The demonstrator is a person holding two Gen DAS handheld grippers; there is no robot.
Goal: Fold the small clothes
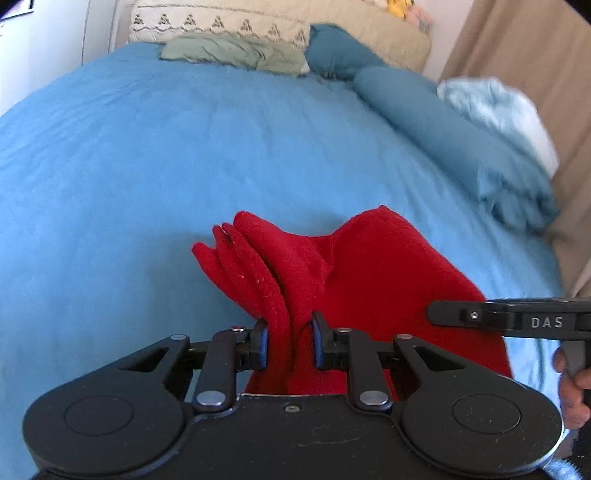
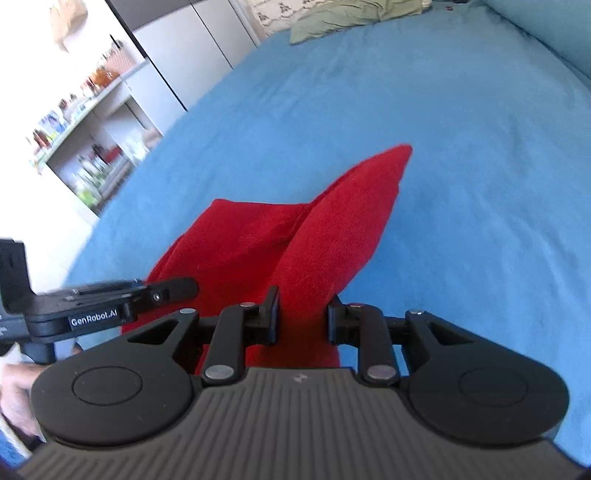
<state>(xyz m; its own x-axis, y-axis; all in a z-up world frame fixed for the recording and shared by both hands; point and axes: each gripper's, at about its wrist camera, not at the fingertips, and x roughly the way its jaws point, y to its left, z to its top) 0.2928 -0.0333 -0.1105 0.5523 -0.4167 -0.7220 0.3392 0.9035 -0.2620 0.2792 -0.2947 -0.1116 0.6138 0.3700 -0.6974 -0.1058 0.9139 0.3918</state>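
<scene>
The left gripper (image 1: 289, 341) is clamped on a bunched fold of the red garment (image 1: 354, 266), the cloth pinched between its blue-padded fingers (image 1: 261, 345) and spilling forward from them in several ridged layers. To its right, the right gripper (image 1: 436, 314) reaches in from the side, its tip touching the same red cloth. In its own view the right gripper (image 2: 303, 319) is likewise closed on a thick fold of the garment (image 2: 332, 221), which rises ahead of the jaws into a point. The garment hangs between the two grippers above the blue bedspread (image 1: 147, 166). Further ahead of the left gripper lie a green cloth (image 1: 236, 51), a patterned pillow (image 1: 221, 22) and a teal duvet (image 1: 443, 122) off to the right.
</scene>
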